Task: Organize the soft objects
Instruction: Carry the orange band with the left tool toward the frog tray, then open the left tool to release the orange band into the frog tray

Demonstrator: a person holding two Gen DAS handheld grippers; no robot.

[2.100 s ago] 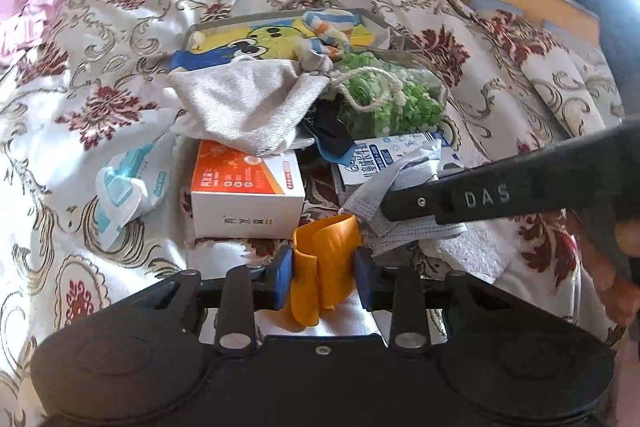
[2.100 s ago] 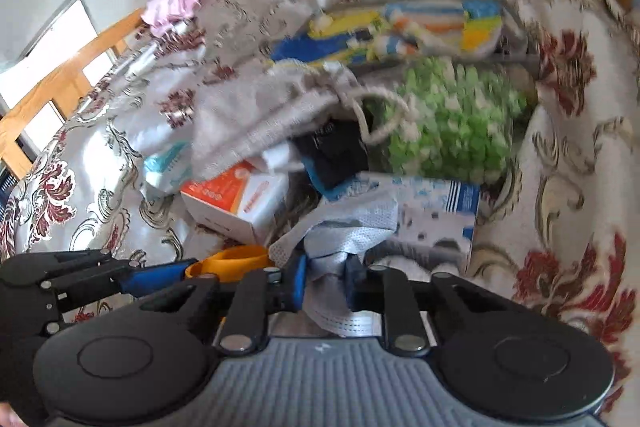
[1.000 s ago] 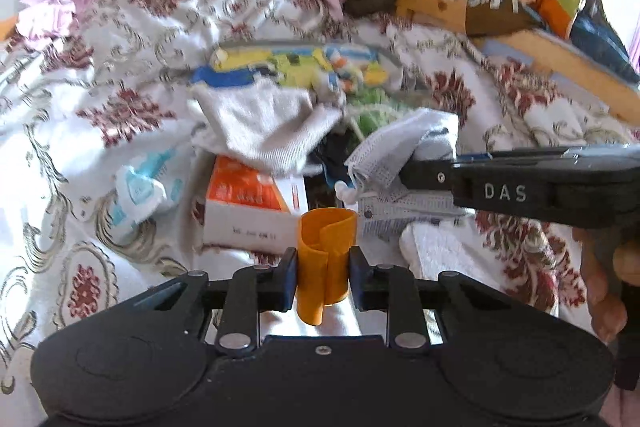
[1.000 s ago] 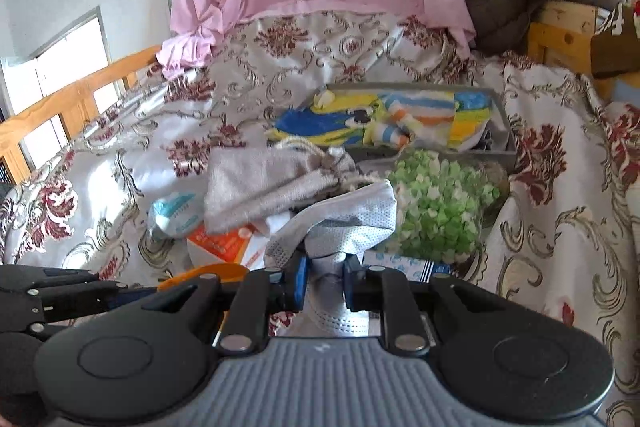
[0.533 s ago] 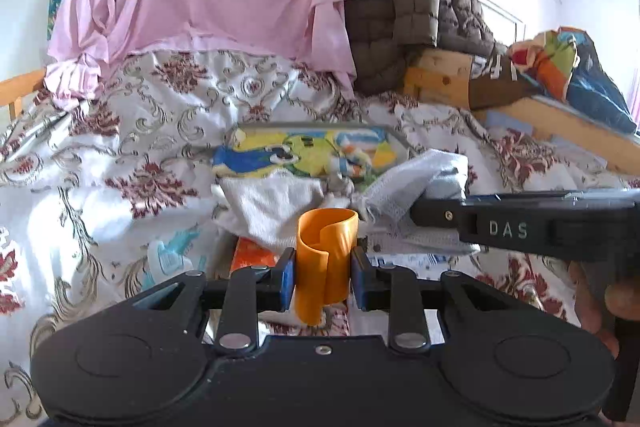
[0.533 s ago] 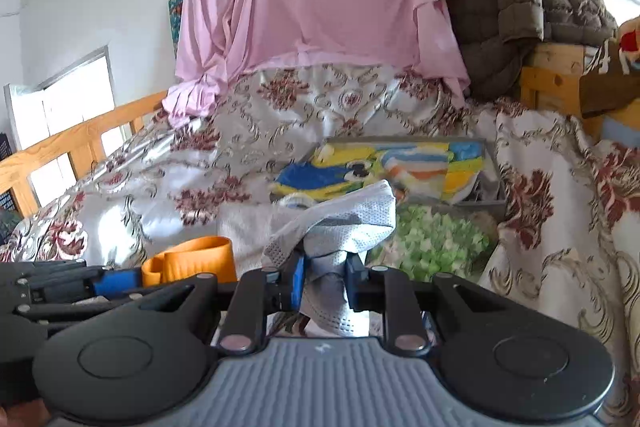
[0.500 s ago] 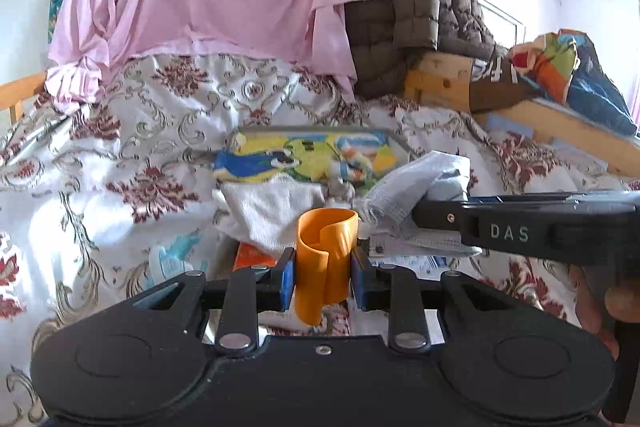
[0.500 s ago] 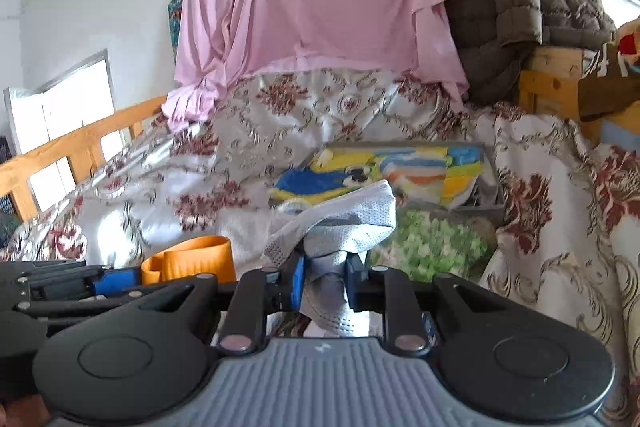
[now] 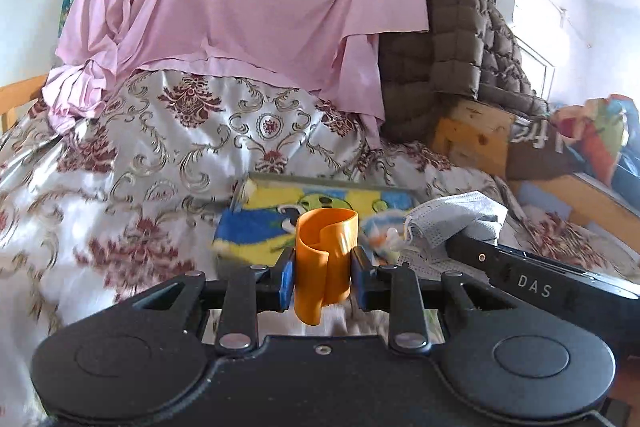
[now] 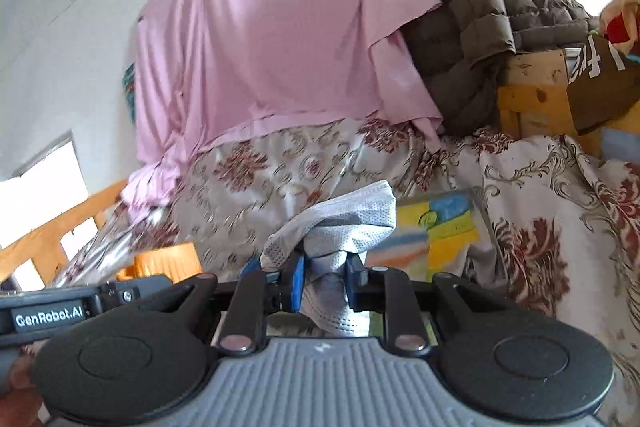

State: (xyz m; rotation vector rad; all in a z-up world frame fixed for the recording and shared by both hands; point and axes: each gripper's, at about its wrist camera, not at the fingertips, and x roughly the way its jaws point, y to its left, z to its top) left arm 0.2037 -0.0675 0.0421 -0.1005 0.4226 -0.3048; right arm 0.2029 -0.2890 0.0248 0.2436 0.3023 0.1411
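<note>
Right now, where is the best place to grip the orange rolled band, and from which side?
Grip the orange rolled band across its middle, pads on the two curved sides, coming level from the front, as the left gripper does. It stands upright as an open coil, so squeezing probably closes the roll without unwinding it.

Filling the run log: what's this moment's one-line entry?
left tongs: grip orange band | right tongs: grip grey mask | both above tray

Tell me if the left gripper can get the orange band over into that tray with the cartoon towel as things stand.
Probably yes. The left gripper holds the orange band lifted, the tray lies just ahead, and nothing stands between them.
</note>
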